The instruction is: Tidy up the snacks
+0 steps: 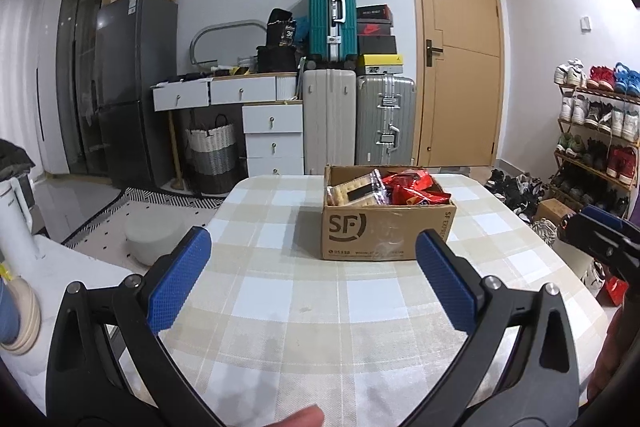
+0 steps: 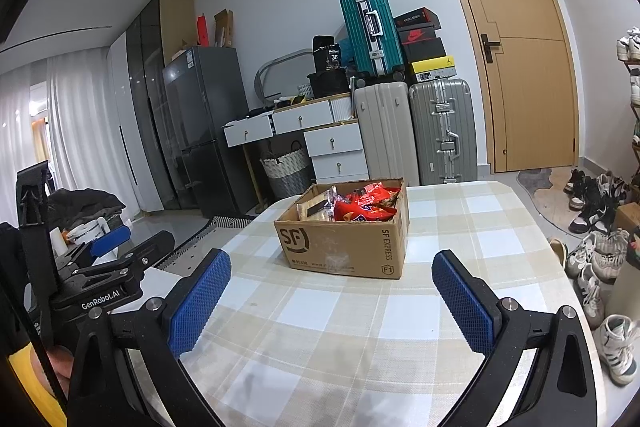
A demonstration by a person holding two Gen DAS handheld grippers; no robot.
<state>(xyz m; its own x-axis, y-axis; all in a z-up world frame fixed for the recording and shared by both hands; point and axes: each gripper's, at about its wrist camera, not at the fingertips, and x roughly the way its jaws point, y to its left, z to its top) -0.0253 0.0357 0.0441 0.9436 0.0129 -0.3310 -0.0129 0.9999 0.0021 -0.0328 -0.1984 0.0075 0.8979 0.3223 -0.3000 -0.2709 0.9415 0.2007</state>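
A brown cardboard box [image 1: 384, 233] [image 2: 344, 245] printed "SF" stands on the checked tablecloth [image 1: 304, 303] [image 2: 360, 323]. Inside lie red snack bags [image 1: 416, 189] [image 2: 366, 205] and clear packs of crackers [image 1: 356, 193] [image 2: 316, 211]. My left gripper [image 1: 312, 243] hovers in front of the box, open, nothing between its blue pads [image 1: 180, 279]. My right gripper [image 2: 332, 263] is also open and empty, short of the box's near right corner. The right gripper's tip shows at the right edge of the left wrist view [image 1: 600, 231]; the left gripper appears at the left of the right wrist view [image 2: 116, 259].
Behind the table stand suitcases [image 1: 384, 119], stacked shoe boxes [image 1: 376, 39], a white drawer unit [image 1: 274, 135], a woven basket [image 1: 212, 151], a dark fridge [image 1: 132, 87] and a wooden door [image 1: 456, 47]. A shoe rack [image 1: 596, 131] and loose shoes [image 2: 600, 255] line the right side.
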